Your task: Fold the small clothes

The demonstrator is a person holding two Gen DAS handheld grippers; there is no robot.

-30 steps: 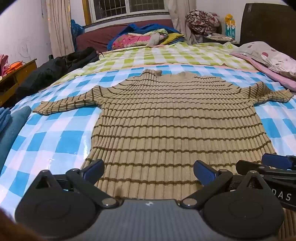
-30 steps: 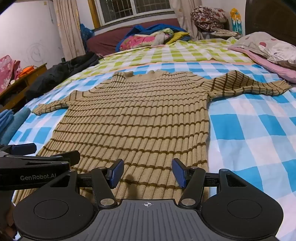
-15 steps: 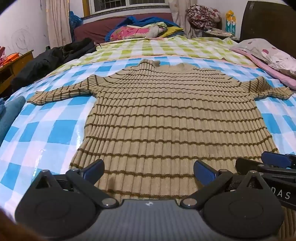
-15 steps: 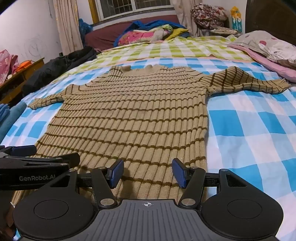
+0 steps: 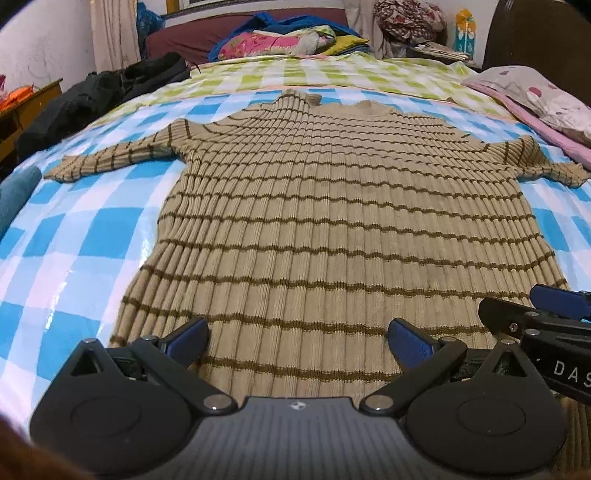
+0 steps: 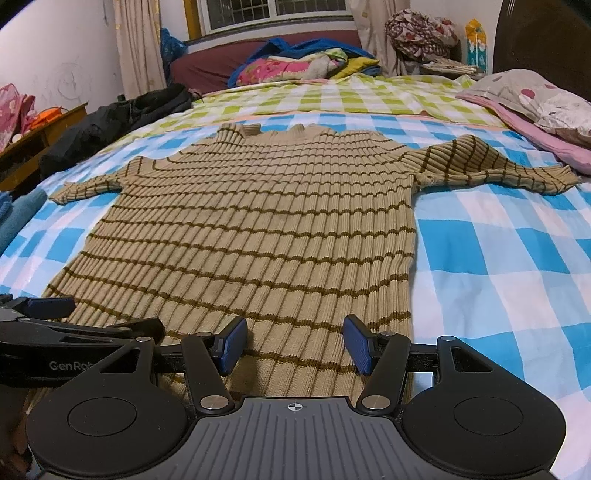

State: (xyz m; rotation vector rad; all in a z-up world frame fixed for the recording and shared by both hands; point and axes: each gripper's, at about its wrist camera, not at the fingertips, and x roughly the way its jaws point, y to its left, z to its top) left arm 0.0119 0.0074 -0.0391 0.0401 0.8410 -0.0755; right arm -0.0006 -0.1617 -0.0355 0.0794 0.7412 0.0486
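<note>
One sweater lies spread flat on checked bedsheet, unfolded. Left gripper has dropped closer over the hem since a second ago; right gripper barely shifted. Both jaws open, empty. Hem grab likely next.

1. Bed cover: a blue-and-white checked sheet fills the lower and middle frame; a green-and-white checked sheet adjoins it at the far side.
2. Upper right: a spotted pillow rests on a pink folded blanket, against a dark headboard.
3. Upper centre: a heap of coloured bedding below a barred window, with curtains at the window's left.
4. Upper left: dark clothing lies at the bed edge; a wooden cabinet stands beside it.
5. Left edge, mid-frame: a teal folded cloth.
6. Upper right background: a patterned bundle and a yellow carton.
</note>
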